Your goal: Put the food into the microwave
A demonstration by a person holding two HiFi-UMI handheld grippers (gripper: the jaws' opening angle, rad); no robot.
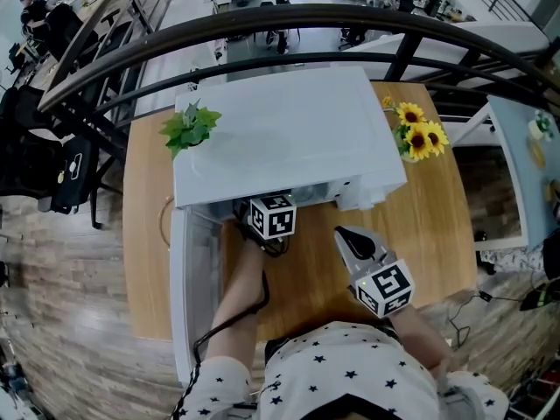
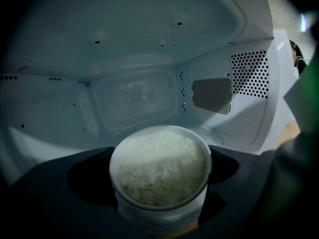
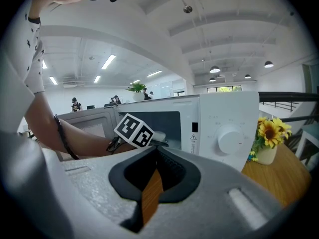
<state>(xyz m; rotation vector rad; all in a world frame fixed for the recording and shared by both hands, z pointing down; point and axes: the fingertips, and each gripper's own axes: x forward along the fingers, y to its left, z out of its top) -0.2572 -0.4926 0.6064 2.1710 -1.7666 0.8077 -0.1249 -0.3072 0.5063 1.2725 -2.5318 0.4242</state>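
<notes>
Left gripper (image 2: 160,180): jaws closed on the sides of the bowl (image 2: 160,210), one dark pad on each side; reached in through the microwave opening

Right gripper (image 1: 350,241): jaws brought together with nothing between them; only a sliver of wood shows through the slit; held over the near right part of the worktop (image 1: 437,226), in front of the control panel

Bowl: white, round, upright, inside the microwave cavity, well short of the rear wall; whether it rests on the cavity floor cannot be told

Rice (image 2: 160,166): white, fills the bowl to the rim

Microwave (image 1: 289,134): white, at the far middle of the worktop; door (image 1: 197,278) swung open towards the near left edge

Dial (image 3: 230,139): white, on the panel right of the opening

Sunflowers (image 1: 420,134): in a vase at the far right corner
</notes>
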